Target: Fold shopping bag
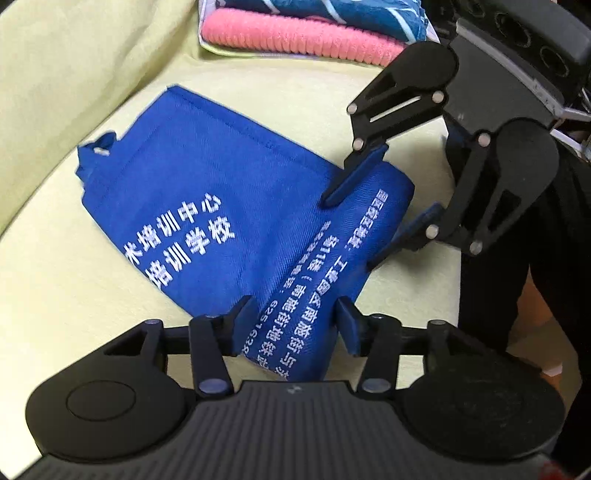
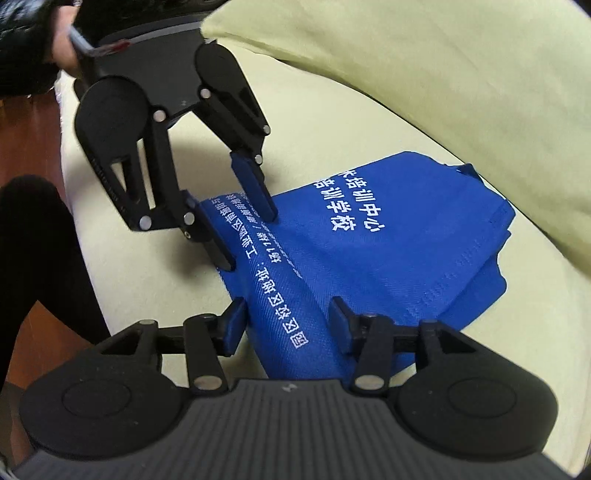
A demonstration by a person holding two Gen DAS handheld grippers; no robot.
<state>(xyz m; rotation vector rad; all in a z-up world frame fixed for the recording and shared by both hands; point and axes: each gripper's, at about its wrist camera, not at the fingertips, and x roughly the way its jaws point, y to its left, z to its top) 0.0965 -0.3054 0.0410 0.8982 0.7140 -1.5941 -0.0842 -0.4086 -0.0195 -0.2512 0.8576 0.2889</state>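
A pale yellow-green cushion (image 1: 55, 229) carries the blue shopping bag (image 1: 207, 206), partly folded. Only the left view shows stacked towels (image 1: 295, 33) behind. Both the left gripper (image 1: 295, 325) and right gripper (image 2: 284, 325) straddle the bag's rolled edge, fingers apart, not pinching.

Shopping bag (image 1: 229, 206) is solid royal blue, fine diagonal weave, white printed characters in big rows on the face and small lines along the folded edge; it sits on a plain pale yellow-green cover (image 1: 74, 92). Both grippers, left (image 1: 295, 325) and right (image 2: 288, 321), are matte black with silver pins, blue finger pads and grey ribbed bodies. Towel stack (image 1: 295, 33) at the back: pink ribbed one under a teal-blue one with pale stripes; reddish-brown floor (image 2: 33, 147) beside it.
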